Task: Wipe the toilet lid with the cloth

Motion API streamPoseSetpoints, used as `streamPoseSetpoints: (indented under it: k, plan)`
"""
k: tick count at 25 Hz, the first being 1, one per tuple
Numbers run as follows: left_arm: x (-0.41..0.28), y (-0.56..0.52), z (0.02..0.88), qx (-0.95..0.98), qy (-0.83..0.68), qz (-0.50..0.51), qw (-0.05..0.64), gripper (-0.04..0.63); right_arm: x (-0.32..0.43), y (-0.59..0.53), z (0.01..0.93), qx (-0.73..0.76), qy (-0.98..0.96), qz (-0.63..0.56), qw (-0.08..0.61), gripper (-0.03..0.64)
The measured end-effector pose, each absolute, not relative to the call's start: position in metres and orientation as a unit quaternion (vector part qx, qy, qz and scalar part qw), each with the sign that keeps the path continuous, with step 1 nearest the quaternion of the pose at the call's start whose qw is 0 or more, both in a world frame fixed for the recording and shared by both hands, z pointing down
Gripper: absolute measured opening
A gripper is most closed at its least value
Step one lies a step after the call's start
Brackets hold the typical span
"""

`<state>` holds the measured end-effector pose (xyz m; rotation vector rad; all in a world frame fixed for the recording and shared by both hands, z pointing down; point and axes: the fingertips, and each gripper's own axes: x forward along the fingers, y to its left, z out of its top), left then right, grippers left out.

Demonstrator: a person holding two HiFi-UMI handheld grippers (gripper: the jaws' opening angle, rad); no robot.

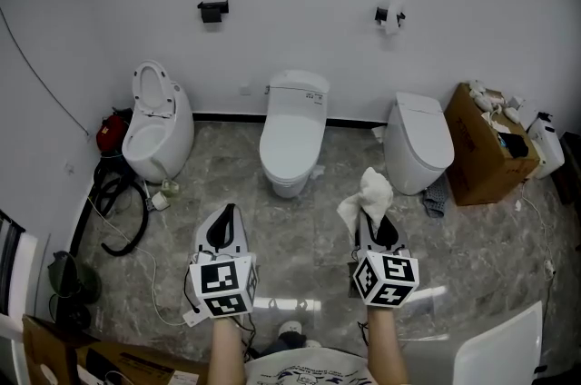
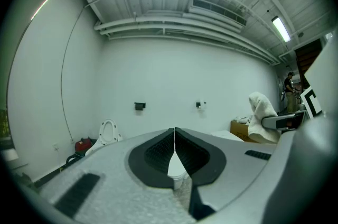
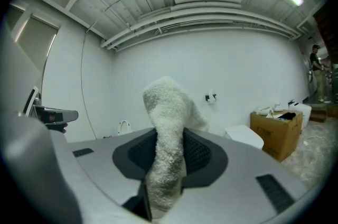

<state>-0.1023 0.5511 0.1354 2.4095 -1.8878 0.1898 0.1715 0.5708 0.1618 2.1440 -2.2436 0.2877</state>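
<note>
Left tongs: your left tongs (image 2: 174, 138) are clenched, the tips meeting in a thin line with nothing between them. They hang over the near half of the floor (image 1: 309, 238).
Right tongs: your right tongs (image 3: 168, 165) are clamped on the cloth. They are level with the left pair and well apart from it.
Cloth: a white terry cloth (image 1: 368, 200), pinched partway along. Its loose bunch stands up past the tips. It is held above the floor and touches no toilet.
Middle toilet: white, with its lid (image 1: 292, 133) down. It sits at the floor's far edge against the wall, straight ahead of you and between the lines of the two tongs.
Left toilet: it stands toward the floor's far-left corner (image 1: 156, 124), its seat and lid raised.
Right toilet: it stands at the far edge (image 1: 419, 138) with its lid closed, beyond your right tongs.
Cardboard box: open and filled with loose items (image 1: 483, 154), just beside the right toilet toward the far-right corner.
Hose: a black loop (image 1: 118, 206) lies along the floor's left edge, near the left toilet.
Wall: a black bracket (image 1: 212, 9) is above the left side, and a paper holder (image 1: 389, 15) above the right.
</note>
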Motion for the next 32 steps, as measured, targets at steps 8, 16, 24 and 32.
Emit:
streamPoseSetpoints:
  k: [8,16,24,32]
  plan:
    - [-0.116,0.520,0.147,0.789,-0.610,0.067,0.042,0.009,0.158,0.544,0.169,0.692,-0.716,0.098,0.010,0.114]
    - [-0.119,0.487,0.151,0.785,-0.614,0.067,0.047,0.009,0.158,0.511,0.168,0.690,-0.717,0.094,0.016,0.114]
    - [-0.123,0.435,0.161,0.771,-0.630,0.071,0.052,0.009,0.162,0.447,0.175,0.679,-0.728,0.099,0.014,0.114]
    - [-0.113,0.342,0.157,0.755,-0.650,0.070,0.045,0.009,0.177,0.340,0.176,0.663,-0.742,0.098,0.012,0.114]
